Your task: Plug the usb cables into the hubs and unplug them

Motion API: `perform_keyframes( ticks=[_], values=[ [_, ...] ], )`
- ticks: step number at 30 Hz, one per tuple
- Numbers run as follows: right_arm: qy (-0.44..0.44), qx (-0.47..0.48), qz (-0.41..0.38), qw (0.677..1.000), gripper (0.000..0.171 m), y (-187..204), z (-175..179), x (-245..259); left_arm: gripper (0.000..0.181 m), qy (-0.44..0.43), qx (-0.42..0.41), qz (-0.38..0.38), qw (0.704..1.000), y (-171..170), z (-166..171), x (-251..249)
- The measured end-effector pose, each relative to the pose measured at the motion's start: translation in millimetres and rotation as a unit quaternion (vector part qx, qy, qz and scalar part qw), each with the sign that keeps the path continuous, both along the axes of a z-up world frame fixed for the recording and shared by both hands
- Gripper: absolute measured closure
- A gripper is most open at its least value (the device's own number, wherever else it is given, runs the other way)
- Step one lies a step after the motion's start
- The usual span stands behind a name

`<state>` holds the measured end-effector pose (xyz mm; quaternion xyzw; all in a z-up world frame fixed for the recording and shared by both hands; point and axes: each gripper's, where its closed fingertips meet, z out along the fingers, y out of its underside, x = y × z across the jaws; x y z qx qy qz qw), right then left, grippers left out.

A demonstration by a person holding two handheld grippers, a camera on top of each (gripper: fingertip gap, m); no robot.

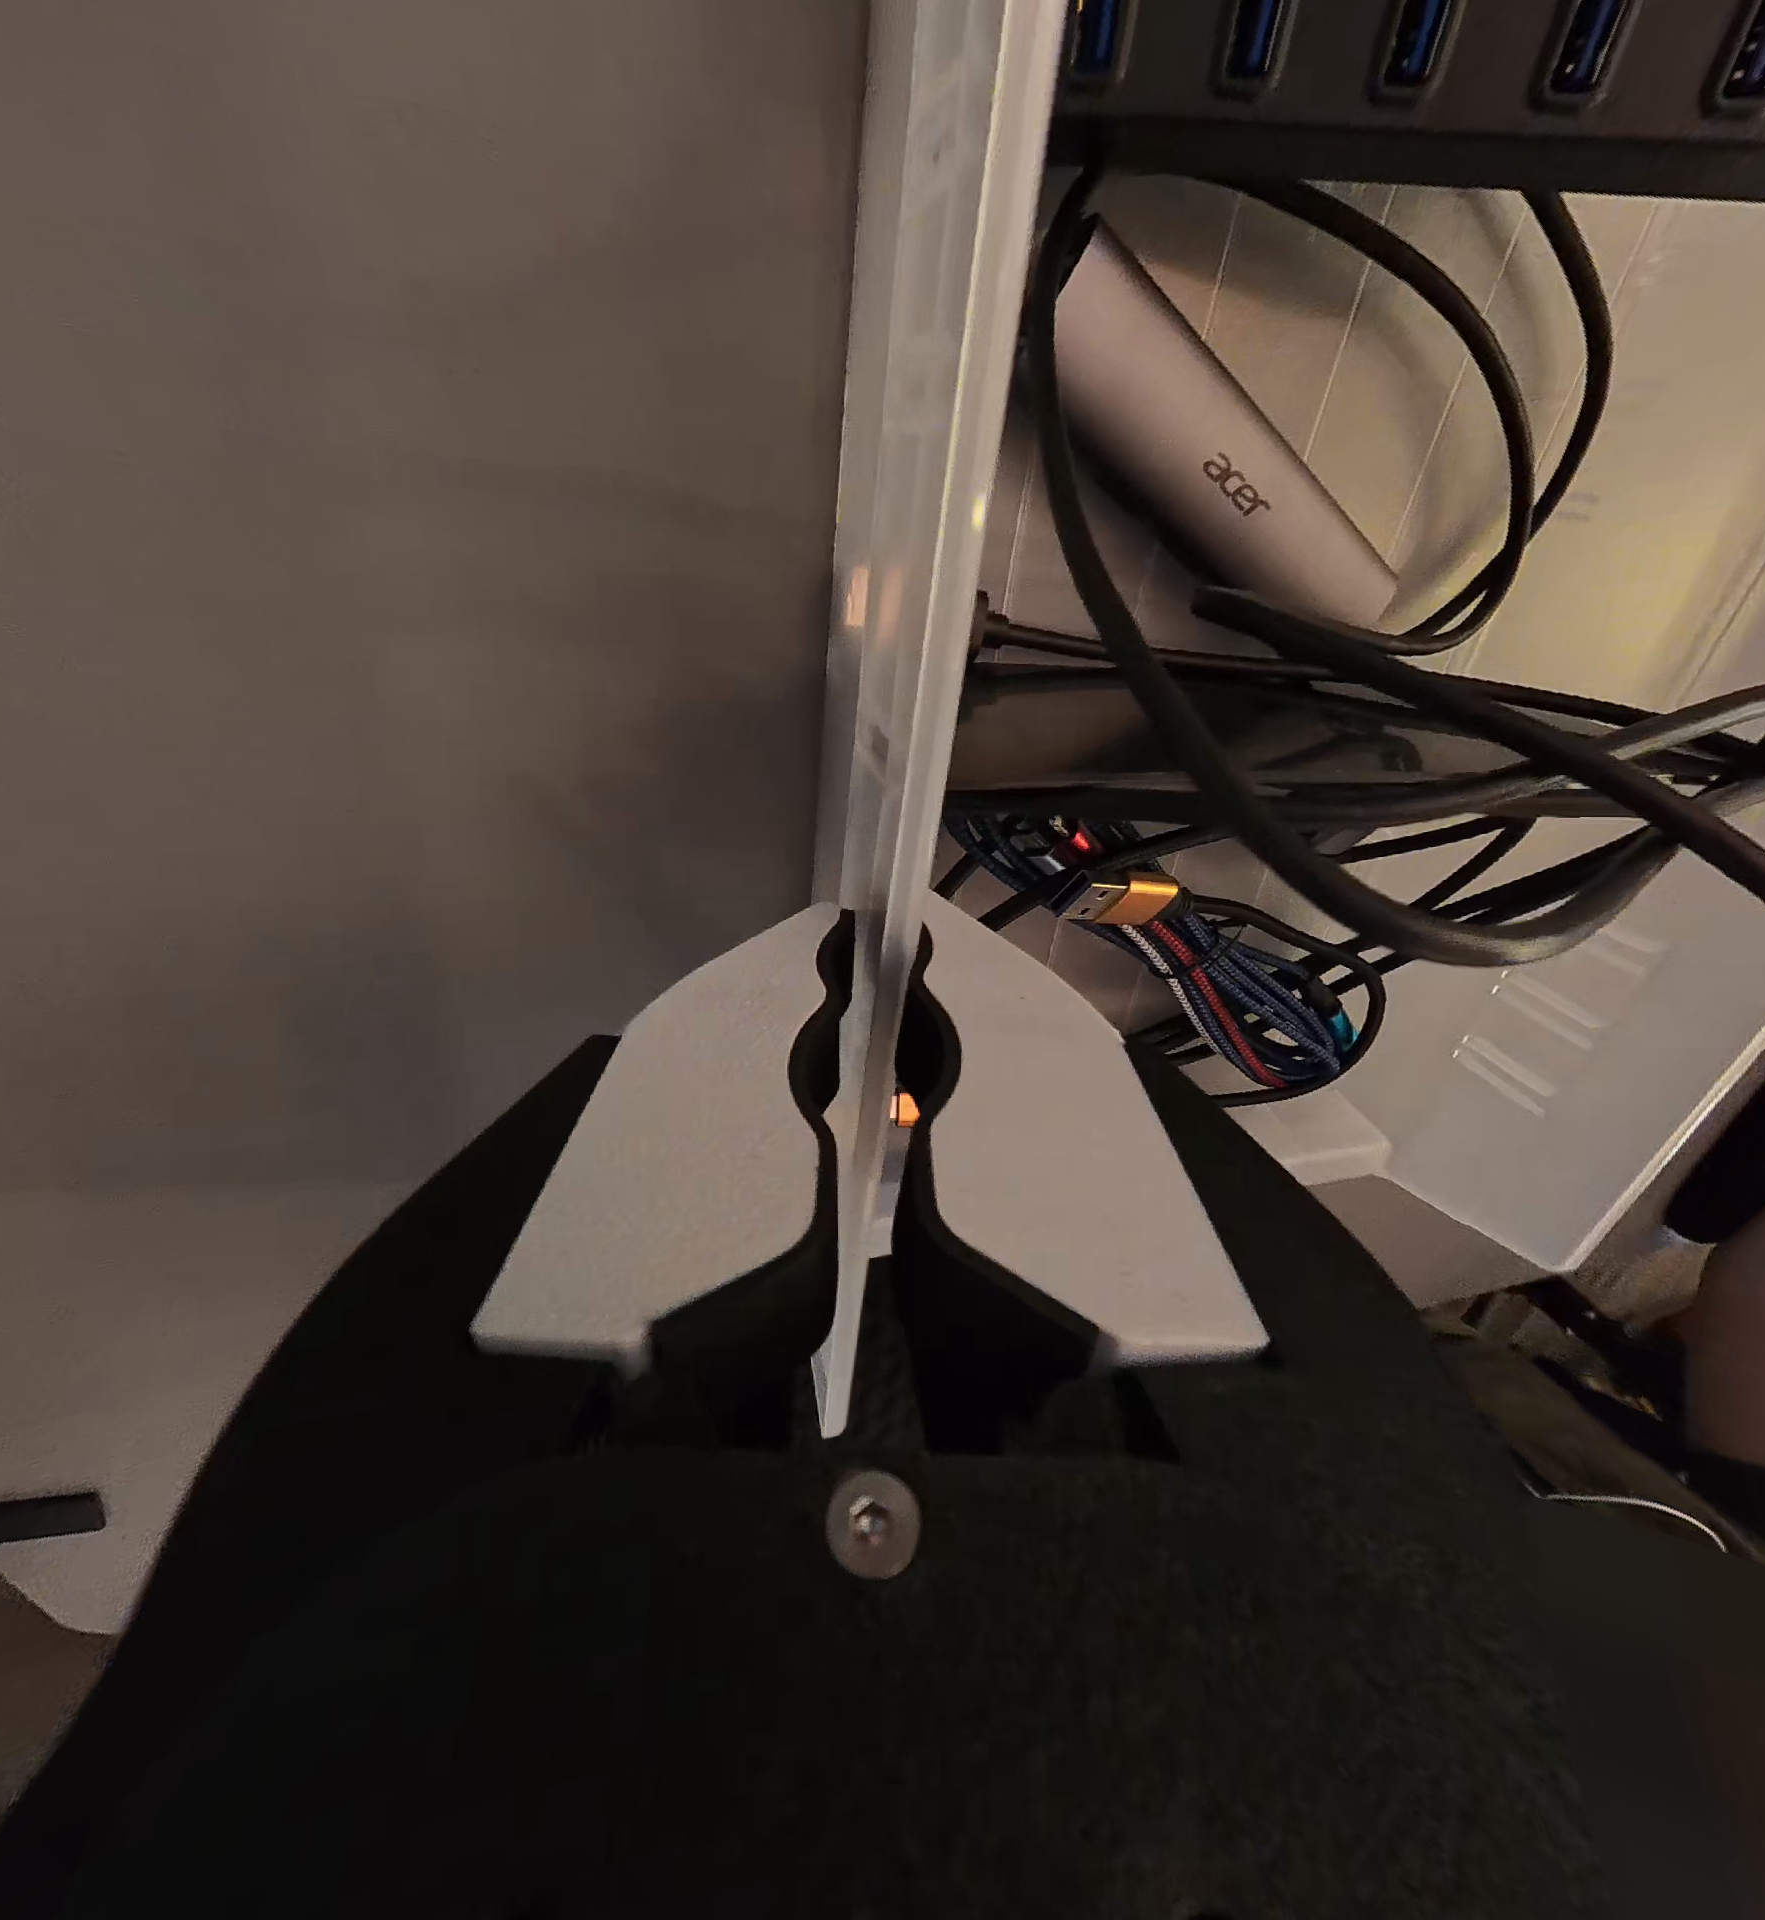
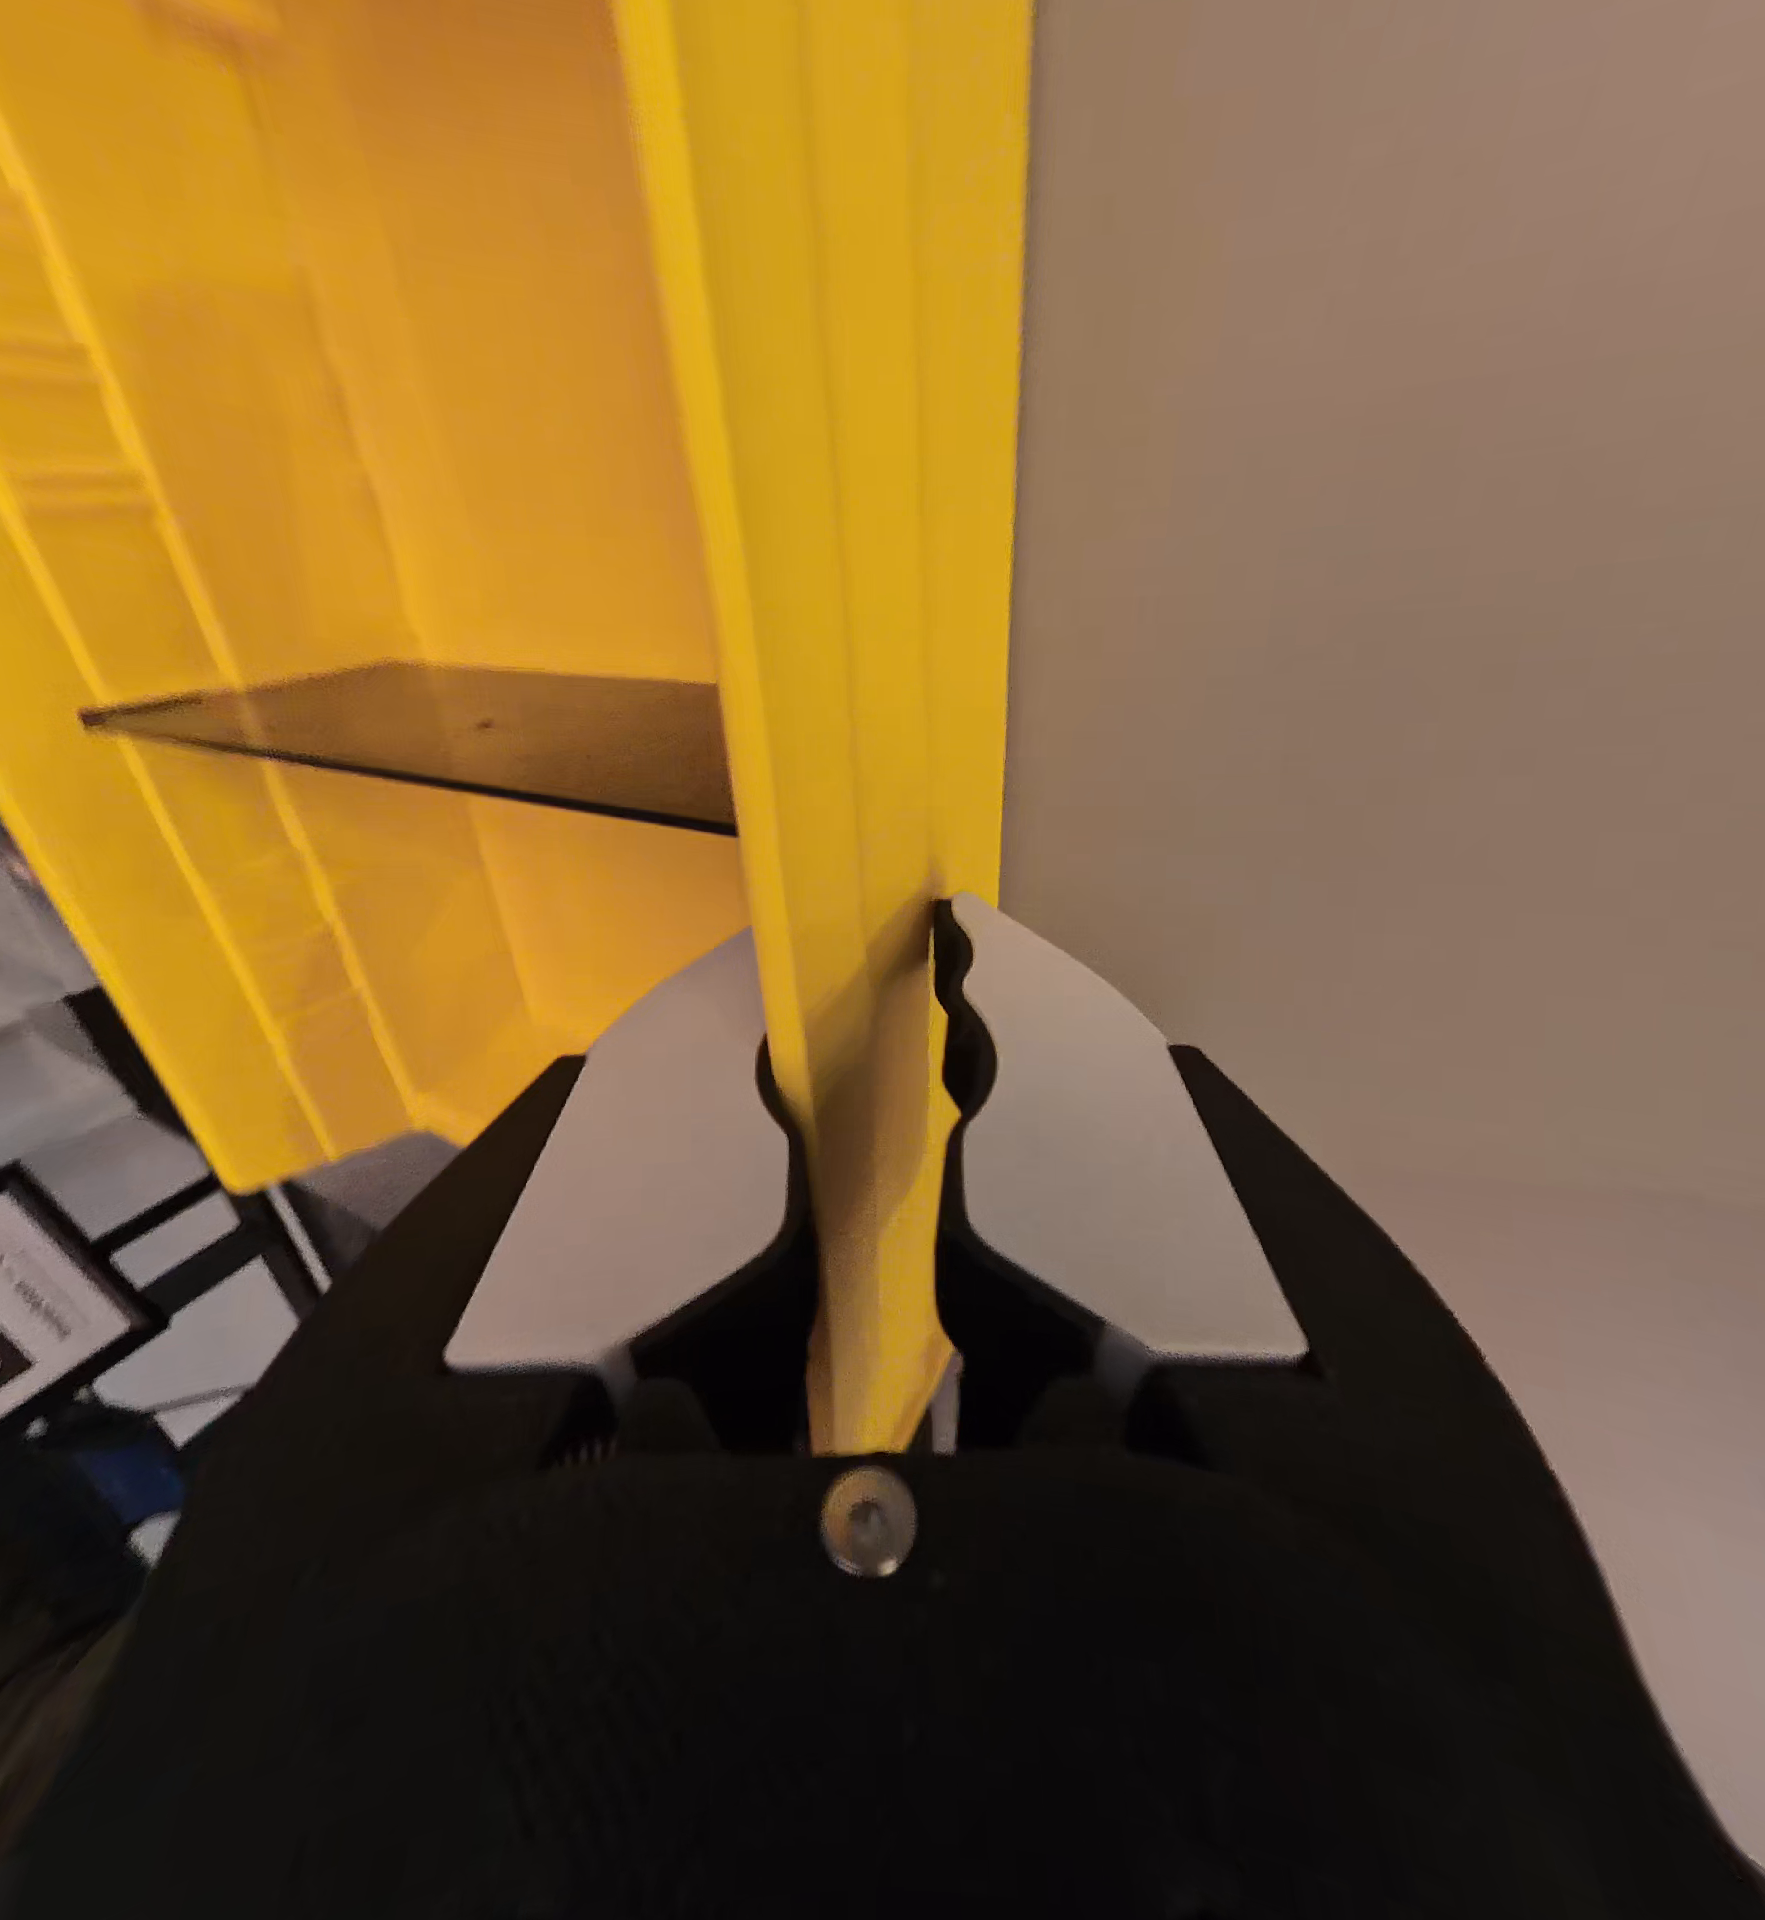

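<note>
Left tongs (image 1: pixel 873 940) clamp a white bin's rim (image 1: pixel 919 520) (cables (image 1: pixel 1221 966) inside), right tongs (image 2: pixel 857 945) clamp a yellow bin's rim (image 2: pixel 857 416).

Looks like a lab/workshop: plastic storage bins (image 2: pixel 338 520), tangled cables (image 1: pixel 1377 790), printed marker tag (image 2: pixel 16 1309).

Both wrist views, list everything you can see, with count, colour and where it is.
White bin: one, its rim clamped in the left gripper.
Yellow bin: one, its rim clamped in the right gripper.
Silver hub: one, inside the white bin.
Dark hub: one, blue ports, top of the left view.
Black cables: several, tangled in the white bin.
Braided cables: a bundle, blue and red, one gold plug.
Dark divider: one, inside the yellow bin.
Left gripper: black, white fingers.
Right gripper: same colours.
</note>
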<state>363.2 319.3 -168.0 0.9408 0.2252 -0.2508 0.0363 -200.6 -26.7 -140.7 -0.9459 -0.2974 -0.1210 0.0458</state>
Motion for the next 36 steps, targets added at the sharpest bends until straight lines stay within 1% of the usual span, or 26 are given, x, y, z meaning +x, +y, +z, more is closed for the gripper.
perform_keyframes(
  ticks=[2,5,9,15,21,36],
  values=[
    [0.001,-0.016,0.018,1.000,0.148,-11,1,-7,0.176,0.002,0.003,0.011,1.000,-6,0,-7],
    [-0.005,-0.010,0.032,0.999,0.150,-10,0,-11,0.176,0.006,0.006,0.023,1.000,-14,1,-16],
    [0.012,-0.010,-0.004,1.000,0.152,2,0,-5,0.176,0.004,0.009,0.031,0.999,-19,1,-23],
    [0.035,-0.024,-0.033,0.999,0.154,4,-1,9,0.175,0.000,0.012,0.032,0.999,-19,1,-28],
    [0.003,-0.002,-0.035,0.999,0.151,9,0,21,0.175,0.001,0.013,0.033,0.999,-18,2,-33],
    [0.020,-0.007,-0.043,0.999,0.147,13,0,30,0.175,0.017,0.027,0.054,0.998,-32,2,-61]
  ],
)
